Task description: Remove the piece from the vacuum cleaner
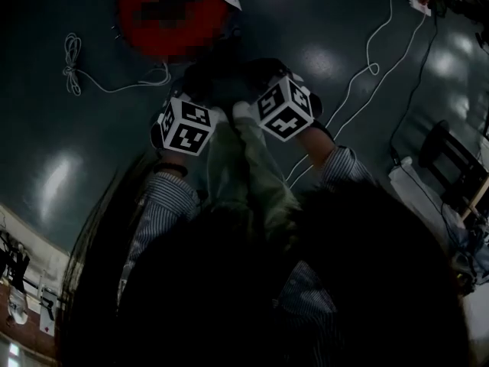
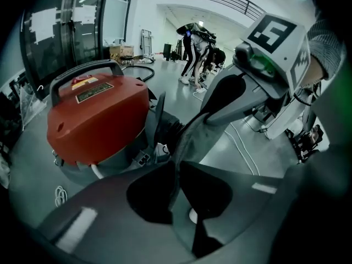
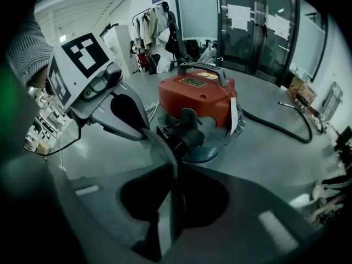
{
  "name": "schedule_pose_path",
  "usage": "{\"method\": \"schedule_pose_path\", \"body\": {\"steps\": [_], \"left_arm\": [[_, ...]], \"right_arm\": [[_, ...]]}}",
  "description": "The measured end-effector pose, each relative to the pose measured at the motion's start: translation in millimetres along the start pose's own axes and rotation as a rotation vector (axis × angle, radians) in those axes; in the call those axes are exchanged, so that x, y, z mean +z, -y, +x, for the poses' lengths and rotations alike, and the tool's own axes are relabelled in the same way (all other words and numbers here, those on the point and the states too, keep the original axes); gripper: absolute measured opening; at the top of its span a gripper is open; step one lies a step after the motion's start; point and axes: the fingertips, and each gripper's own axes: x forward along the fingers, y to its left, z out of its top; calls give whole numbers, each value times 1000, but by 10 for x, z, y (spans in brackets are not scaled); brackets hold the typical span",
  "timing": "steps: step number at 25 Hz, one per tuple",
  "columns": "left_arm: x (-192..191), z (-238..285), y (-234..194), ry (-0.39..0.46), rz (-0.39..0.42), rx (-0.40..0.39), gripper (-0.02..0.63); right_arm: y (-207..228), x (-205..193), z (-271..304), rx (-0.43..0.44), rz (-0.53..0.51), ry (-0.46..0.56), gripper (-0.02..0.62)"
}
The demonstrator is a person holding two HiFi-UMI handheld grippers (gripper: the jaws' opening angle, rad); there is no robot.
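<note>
The red vacuum cleaner [image 1: 134, 14] stands on the dark floor ahead of me, its black carry handle on top [image 2: 96, 120] [image 3: 198, 95]. A thin grey-green piece [image 1: 241, 159] stretches between my two grippers, in front of the vacuum's grey base. My left gripper [image 2: 176, 172] is shut on one edge of the piece [image 2: 190, 142]. My right gripper [image 3: 175, 172] pinches the other edge [image 3: 162, 147]. In the head view the two marker cubes, left [image 1: 186, 126] and right [image 1: 286, 109], sit close together and hide the jaws.
A white cable [image 1: 72, 71] coils on the floor at the left and another [image 1: 374, 67] runs at the right. A black hose [image 3: 286, 128] trails from the vacuum. People [image 2: 195, 54] stand far back. Glass doors [image 3: 247, 26] lie behind the vacuum.
</note>
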Motion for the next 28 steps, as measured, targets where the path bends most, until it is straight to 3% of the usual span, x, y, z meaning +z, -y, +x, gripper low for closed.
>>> {"method": "schedule_pose_path", "body": {"steps": [5,16,22,28], "left_arm": [[-9,-13,21,-15,-4,-15,34],[-123,-183,191,-19,-48,-9,29],[-173,-424,361,0,-118,-6,29],[88,-935,657,72,-191,-20,29]], "right_arm": [[-10,12,-11,-15,-22,-17,40],[-266,-45,-157,40,-12,-32,31],[-459,-55,-360,64,-7,-22,31],[-522,66,-940,65,23,12,32]]}}
